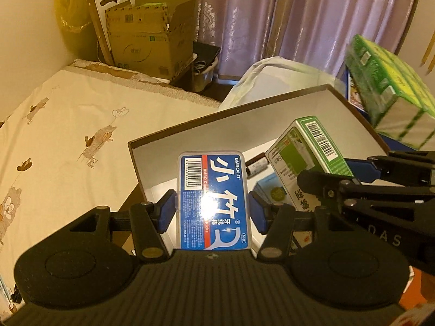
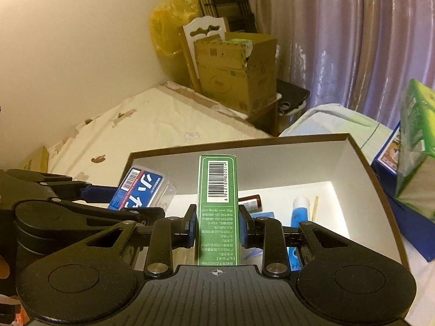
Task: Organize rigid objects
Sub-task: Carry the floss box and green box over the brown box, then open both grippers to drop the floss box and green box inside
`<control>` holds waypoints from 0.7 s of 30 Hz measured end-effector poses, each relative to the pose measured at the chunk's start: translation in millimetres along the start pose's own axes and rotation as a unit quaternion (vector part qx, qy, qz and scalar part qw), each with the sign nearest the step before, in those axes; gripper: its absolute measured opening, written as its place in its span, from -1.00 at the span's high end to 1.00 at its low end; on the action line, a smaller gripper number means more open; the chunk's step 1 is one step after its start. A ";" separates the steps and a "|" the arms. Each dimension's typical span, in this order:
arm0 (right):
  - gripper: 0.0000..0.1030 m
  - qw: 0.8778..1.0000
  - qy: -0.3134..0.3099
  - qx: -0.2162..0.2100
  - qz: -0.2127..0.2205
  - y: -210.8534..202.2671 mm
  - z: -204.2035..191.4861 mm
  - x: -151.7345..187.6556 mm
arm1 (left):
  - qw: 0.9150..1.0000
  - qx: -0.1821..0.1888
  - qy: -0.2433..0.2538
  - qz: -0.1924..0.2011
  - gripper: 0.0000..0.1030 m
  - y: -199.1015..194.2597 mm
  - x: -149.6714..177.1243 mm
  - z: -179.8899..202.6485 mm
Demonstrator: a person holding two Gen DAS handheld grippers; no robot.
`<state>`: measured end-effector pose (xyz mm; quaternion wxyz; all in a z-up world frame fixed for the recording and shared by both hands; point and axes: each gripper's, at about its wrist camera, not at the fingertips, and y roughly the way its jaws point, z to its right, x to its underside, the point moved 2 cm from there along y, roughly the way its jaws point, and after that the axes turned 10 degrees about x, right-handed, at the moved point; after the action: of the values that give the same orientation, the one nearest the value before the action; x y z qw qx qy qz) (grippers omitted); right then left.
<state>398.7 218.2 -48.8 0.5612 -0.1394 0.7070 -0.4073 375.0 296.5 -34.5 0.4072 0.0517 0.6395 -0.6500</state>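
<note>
Left gripper [image 1: 213, 207] is clamped on a blue floss-pick case [image 1: 213, 201], pads pressing its two long sides, jaws about half spread. Right gripper [image 2: 216, 226] is nearly closed on a narrow green carton [image 2: 217, 206], gripped across its thin faces. Both items hang over the open brown box [image 2: 386, 190] with the white lining, neither yet set down.

Progress, judged from the box contents: partly done. Already lying on the box floor: a small brown bottle [image 2: 251, 201], a white-and-blue tube [image 2: 299, 212], a thin wooden stick [image 2: 315, 207], and a pale blue packet [image 2: 262, 215]. Two held items are left to place; I cannot tell whether more wait outside.

Surroundings: bed sheet with cartoon print [image 1: 68, 125] left of the box, cardboard carton [image 2: 236, 78] in the corner, green tissue pack [image 2: 418, 141] just right of the box.

Obstruction: the two grippers sit close together, and floor space under the green carton is crowded.
</note>
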 end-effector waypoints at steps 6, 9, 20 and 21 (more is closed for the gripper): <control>0.48 1.000 0.010 -0.003 -0.013 22.1 4.1 -5.2 | 1.000 0.006 -0.004 -0.010 -0.04 17.2 -6.7 -9.9; 0.48 1.000 0.013 -0.008 -0.016 28.9 5.0 -7.4 | 1.000 0.005 -0.001 -0.011 -0.04 23.2 -8.7 -12.5; 0.48 0.999 0.031 -0.021 -0.023 40.6 7.3 -10.3 | 1.000 0.001 0.006 -0.014 -0.05 31.1 -12.0 -19.0; 0.48 0.999 0.036 -0.024 -0.019 38.9 7.9 -10.3 | 1.000 0.001 0.005 -0.014 -0.05 31.0 -12.2 -19.5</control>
<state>419.4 246.1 -70.6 0.5242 -0.1515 0.7336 -0.4050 392.7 323.8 -55.1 0.3946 0.0466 0.6415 -0.6562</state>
